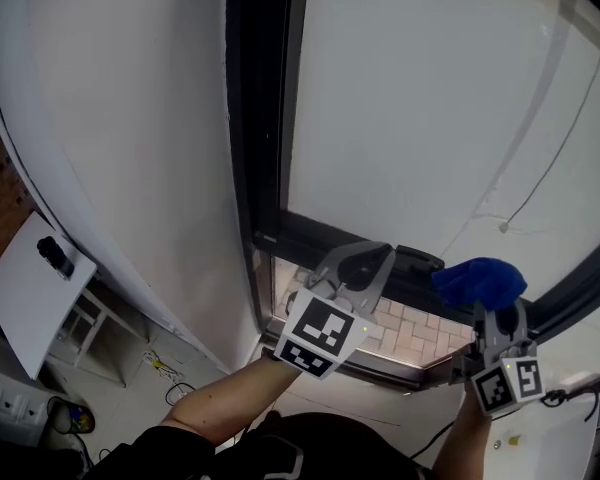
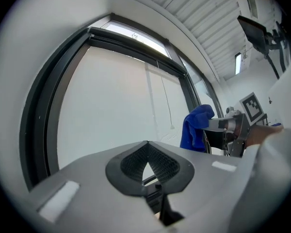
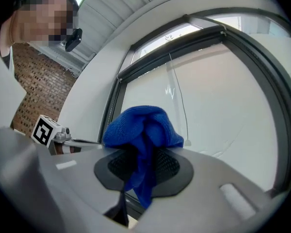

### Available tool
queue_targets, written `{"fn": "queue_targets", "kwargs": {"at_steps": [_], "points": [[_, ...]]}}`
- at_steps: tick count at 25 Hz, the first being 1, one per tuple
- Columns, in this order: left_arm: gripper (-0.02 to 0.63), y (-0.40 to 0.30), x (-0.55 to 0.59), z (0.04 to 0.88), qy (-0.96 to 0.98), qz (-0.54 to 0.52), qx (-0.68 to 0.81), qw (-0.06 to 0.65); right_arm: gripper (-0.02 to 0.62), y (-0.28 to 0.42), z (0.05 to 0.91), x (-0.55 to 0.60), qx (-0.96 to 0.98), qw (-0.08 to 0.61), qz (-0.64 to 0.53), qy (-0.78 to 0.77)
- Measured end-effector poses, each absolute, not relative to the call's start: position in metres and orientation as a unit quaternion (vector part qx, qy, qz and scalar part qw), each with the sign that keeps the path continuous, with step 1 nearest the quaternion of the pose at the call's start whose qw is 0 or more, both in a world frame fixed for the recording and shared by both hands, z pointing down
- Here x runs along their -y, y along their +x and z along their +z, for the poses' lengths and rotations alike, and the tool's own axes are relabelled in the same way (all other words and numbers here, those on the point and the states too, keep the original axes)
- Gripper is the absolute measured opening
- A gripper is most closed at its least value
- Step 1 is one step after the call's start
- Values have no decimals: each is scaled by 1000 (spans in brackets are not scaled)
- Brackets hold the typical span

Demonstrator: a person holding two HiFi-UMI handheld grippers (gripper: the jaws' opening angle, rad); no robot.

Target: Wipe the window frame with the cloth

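A dark window frame (image 1: 265, 118) runs up the middle of the head view, and its bottom rail (image 1: 420, 278) crosses under a white blind. My right gripper (image 1: 492, 310) is shut on a bunched blue cloth (image 1: 480, 281), held just below the bottom rail at the right. In the right gripper view the blue cloth (image 3: 143, 135) bulges out of the closed jaws. My left gripper (image 1: 365, 260) sits at the bottom rail near the frame's corner, jaws shut and holding nothing. The left gripper view shows the frame (image 2: 41, 110) at the left and the cloth (image 2: 196, 127) off to the right.
A white pull cord (image 1: 545, 168) hangs across the blind. Through the glass below the rail shows brick paving (image 1: 405, 323). A white curved wall (image 1: 130, 148) stands left of the frame, with a white shelf (image 1: 35, 288) and cables on the floor below.
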State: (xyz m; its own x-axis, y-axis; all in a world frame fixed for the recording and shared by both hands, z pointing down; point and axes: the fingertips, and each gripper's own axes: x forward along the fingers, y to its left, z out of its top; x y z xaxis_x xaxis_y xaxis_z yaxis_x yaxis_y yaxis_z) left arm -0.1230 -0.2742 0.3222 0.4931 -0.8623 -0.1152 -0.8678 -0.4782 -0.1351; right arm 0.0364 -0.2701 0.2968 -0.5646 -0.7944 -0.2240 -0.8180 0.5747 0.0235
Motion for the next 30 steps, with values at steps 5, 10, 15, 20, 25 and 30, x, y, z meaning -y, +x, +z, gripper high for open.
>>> {"fn": "queue_targets", "kwargs": {"at_steps": [5, 10, 15, 20, 25, 30], "points": [[-6, -123, 262, 342, -854, -6, -512, 94, 84, 43, 327, 268, -886, 87, 32, -454], [-6, -129, 258, 361, -847, -6, -527, 63, 83, 42, 337, 261, -893, 74, 29, -444], [-6, -130, 256, 371, -840, -8, -540, 53, 81, 43, 348, 261, -895, 70, 21, -440], [-6, -124, 262, 377, -839, -10, -543, 42, 78, 54, 358, 270, -891, 64, 7, -449], [-6, -121, 268, 377, -837, -10, -545, 39, 77, 59, 355, 275, -891, 71, 3, -448], [-6, -114, 274, 378, -838, -10, -544, 34, 77, 59, 355, 279, -892, 69, 1, -447]]}}
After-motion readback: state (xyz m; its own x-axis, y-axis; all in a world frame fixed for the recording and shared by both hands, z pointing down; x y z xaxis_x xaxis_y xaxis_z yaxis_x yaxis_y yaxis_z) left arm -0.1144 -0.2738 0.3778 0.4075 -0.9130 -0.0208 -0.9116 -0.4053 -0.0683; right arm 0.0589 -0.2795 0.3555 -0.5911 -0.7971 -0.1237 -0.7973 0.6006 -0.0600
